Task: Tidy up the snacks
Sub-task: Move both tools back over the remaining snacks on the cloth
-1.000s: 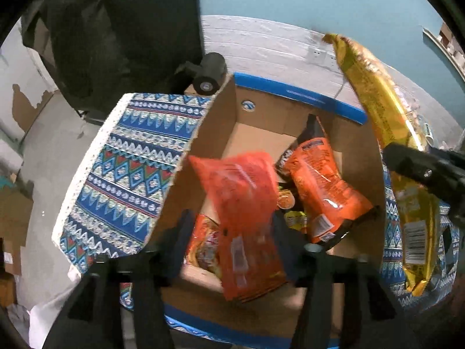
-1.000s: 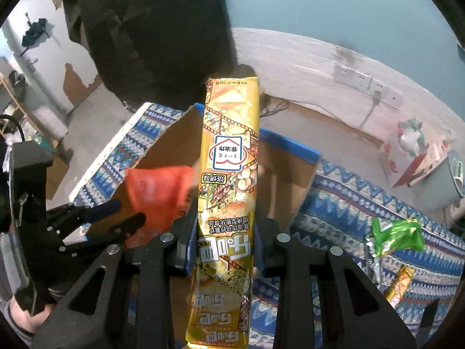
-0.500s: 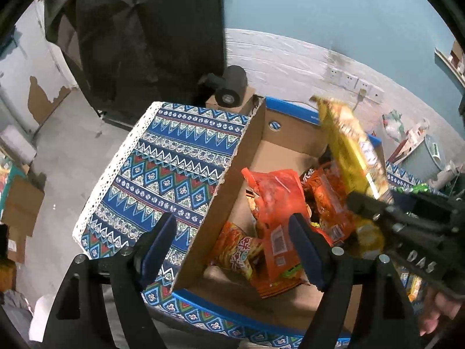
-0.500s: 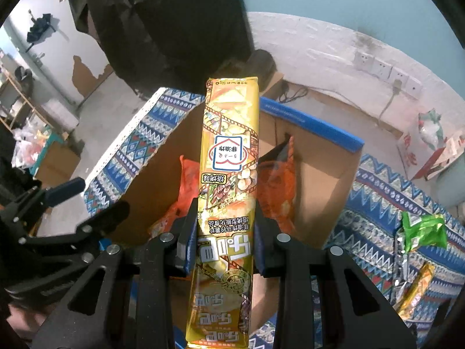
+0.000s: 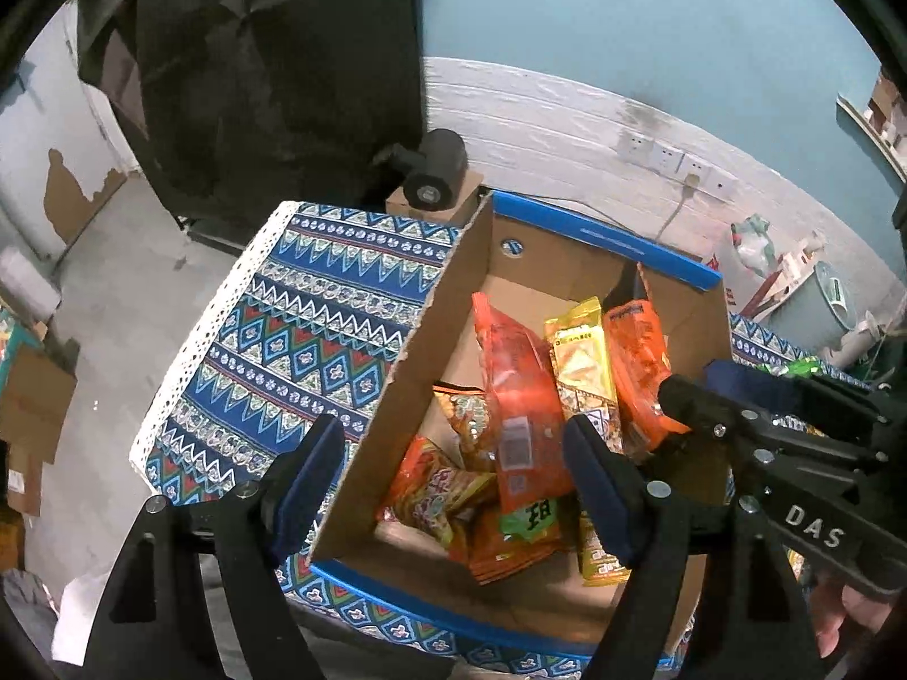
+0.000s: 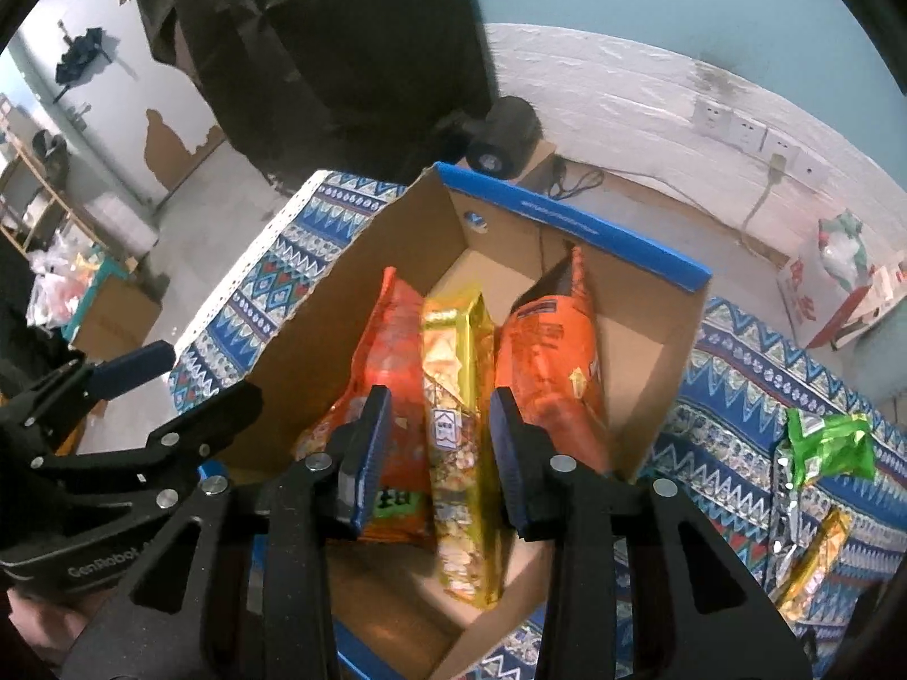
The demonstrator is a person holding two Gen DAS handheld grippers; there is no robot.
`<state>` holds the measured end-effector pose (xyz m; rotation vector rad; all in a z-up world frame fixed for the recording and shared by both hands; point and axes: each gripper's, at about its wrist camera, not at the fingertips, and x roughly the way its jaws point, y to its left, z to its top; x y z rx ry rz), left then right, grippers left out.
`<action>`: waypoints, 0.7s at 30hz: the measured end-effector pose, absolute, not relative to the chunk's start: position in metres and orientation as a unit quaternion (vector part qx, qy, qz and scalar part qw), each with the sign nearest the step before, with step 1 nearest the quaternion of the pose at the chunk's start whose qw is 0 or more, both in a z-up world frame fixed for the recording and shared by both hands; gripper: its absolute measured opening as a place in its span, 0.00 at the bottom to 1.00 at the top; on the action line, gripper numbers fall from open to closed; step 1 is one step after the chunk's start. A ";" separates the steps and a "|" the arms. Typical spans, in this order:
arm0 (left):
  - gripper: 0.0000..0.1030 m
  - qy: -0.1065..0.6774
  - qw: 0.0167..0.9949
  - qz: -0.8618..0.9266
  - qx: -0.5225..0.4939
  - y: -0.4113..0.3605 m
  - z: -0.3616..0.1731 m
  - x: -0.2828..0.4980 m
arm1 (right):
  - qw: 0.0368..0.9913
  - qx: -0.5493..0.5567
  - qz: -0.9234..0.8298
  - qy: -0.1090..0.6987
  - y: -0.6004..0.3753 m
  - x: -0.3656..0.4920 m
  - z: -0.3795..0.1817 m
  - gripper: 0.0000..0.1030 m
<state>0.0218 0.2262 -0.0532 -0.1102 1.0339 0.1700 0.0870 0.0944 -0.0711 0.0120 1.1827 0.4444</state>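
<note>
Yellow packet [image 6: 459, 436] lies in the cardboard box [image 6: 572, 221], between two orange bags. Right gripper [image 6: 436, 447] jaws just opening, clear of it; left gripper [image 5: 453, 481] apart, empty. Judged light, crinkly, slippery: grip mid-length.

a matt brown cardboard box [image 6: 635, 340] with a blue printed rim is seen on patterned woven cloth [image 5: 295, 340]; glossy orange and gold foil packets [image 6: 453, 385] are crinkled.

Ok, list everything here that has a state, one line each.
Cardboard box: open-topped, partly filled.
Yellow snack pack: in the box, released.
Red-orange bag: in the box, leaning.
Green packet: outside, on the patterned cloth.
Left gripper: open, empty.
Right gripper: jaws just opened, pads clear of the pack.
</note>
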 end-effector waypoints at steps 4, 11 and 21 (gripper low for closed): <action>0.78 0.495 0.864 0.071 -0.050 0.216 -0.053 0.021 | 0.815 0.005 0.184 0.550 0.080 0.083 -0.066 0.61; 0.78 0.500 0.864 0.049 -0.030 0.189 -0.052 0.021 | 0.823 0.003 0.144 0.550 0.042 0.072 -0.059 0.71; 0.78 0.522 0.853 -0.012 -0.016 0.136 -0.056 0.019 | 0.824 -0.008 0.089 0.559 -0.025 0.043 -0.064 0.76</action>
